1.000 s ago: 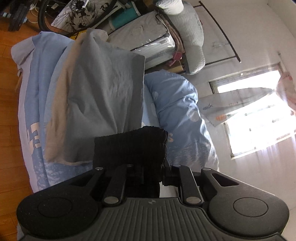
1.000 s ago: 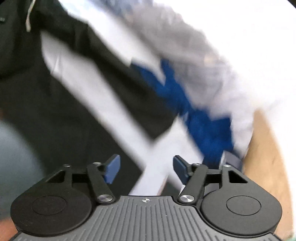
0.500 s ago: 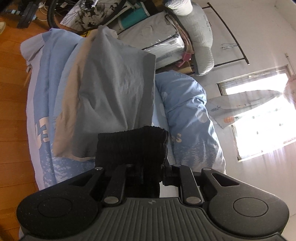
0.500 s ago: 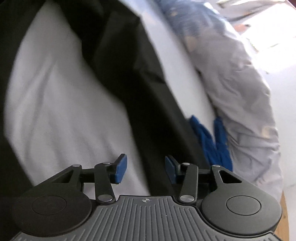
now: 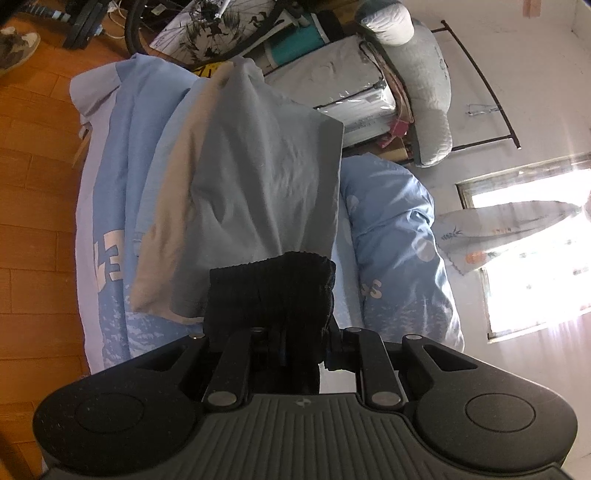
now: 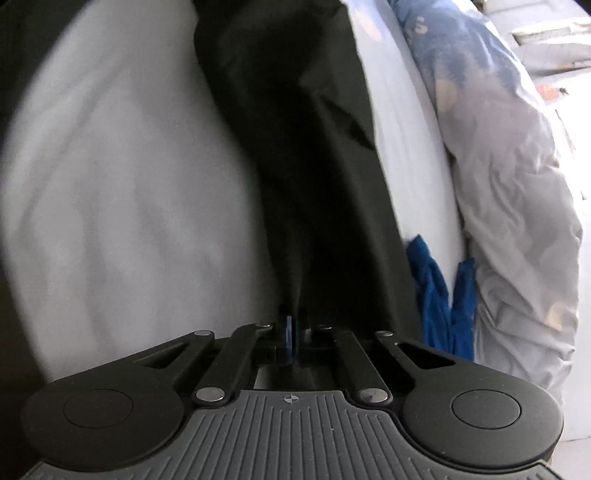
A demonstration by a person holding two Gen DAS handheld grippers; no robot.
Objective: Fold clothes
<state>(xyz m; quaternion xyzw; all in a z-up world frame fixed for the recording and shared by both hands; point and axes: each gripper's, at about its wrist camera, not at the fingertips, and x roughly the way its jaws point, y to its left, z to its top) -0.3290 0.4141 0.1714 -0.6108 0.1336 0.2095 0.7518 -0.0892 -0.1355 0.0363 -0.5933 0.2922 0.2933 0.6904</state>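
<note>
Black garment judged soft, light, limp.
Ribbed cuff clamped in left gripper.
Right gripper just closed, fabric edge pinched at twelve o'clock.

Wooden floor, bicycle wheel, bright window, grey pillow

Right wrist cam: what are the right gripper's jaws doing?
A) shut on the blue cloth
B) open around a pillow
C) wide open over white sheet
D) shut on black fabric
D: the right gripper has just closed its jaws, its blue pads together on a fold of the black garment; the blue cloth lies off to the side, untouched.
</note>
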